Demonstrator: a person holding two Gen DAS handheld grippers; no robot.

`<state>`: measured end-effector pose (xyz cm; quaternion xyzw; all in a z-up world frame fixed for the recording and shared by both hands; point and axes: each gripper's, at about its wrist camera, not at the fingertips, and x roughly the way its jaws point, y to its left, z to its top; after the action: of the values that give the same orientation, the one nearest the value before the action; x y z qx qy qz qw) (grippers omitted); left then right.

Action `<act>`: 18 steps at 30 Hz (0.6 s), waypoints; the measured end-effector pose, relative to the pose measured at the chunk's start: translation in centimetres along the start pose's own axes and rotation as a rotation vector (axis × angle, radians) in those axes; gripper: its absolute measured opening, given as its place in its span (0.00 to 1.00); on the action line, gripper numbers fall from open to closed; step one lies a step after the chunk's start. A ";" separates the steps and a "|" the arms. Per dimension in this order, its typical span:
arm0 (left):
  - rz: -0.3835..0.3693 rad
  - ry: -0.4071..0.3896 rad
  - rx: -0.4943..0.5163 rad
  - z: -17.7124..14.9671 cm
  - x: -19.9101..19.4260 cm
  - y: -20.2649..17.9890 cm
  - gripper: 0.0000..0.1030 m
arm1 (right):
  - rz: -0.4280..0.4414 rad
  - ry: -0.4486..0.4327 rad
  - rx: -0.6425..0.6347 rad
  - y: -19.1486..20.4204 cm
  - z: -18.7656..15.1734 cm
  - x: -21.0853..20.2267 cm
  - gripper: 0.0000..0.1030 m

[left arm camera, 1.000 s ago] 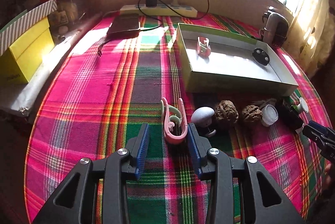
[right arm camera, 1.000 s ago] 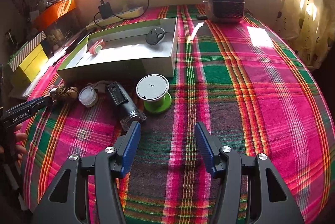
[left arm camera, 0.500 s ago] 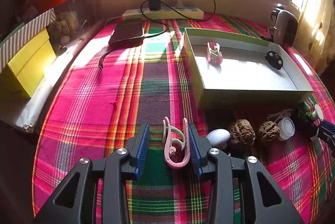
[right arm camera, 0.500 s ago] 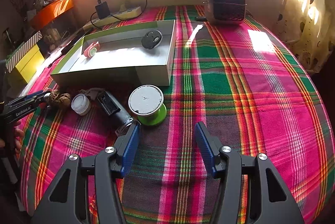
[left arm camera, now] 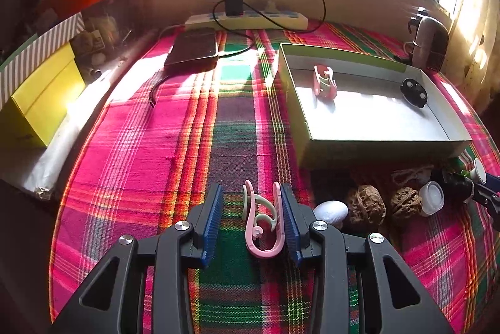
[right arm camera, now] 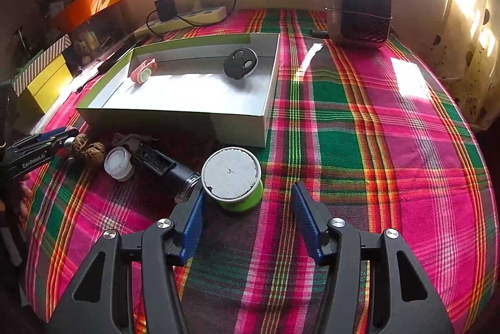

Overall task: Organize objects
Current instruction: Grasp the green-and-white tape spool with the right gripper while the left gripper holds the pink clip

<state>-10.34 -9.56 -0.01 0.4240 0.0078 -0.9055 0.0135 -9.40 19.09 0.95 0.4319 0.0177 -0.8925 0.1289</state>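
My left gripper is open around a pink clip that lies on the plaid cloth; the clip rests against the right finger, with a gap to the left one. My right gripper is open, its fingers either side of a green spool with a white top. A shallow grey box holds another pink clip and a black round device. The box also shows in the right wrist view.
In front of the box lie a white egg-shaped thing, two walnuts, a small white jar and a black torch. A power bank, power strip, yellow box and black fan heater stand around.
My left gripper has moved forward so the pink clip sits deeper between its fingers. My right gripper has moved forward to the green spool, which now lies between its fingertips.
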 end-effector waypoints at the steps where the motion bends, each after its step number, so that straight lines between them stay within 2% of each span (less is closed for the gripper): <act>1: -0.001 0.000 -0.001 0.0 0.0 0.0 0.34 | -0.004 0.001 -0.005 0.0 0.1 0.1 0.53; 18: 0.003 0.000 -0.003 0.1 0.1 0.0 0.34 | -0.049 0.004 -0.008 0.0 1.0 0.9 0.53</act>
<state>-10.46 -9.62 -0.02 0.4241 0.0085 -0.9055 0.0155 -10.69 18.80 0.83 0.4325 0.0322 -0.8945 0.1085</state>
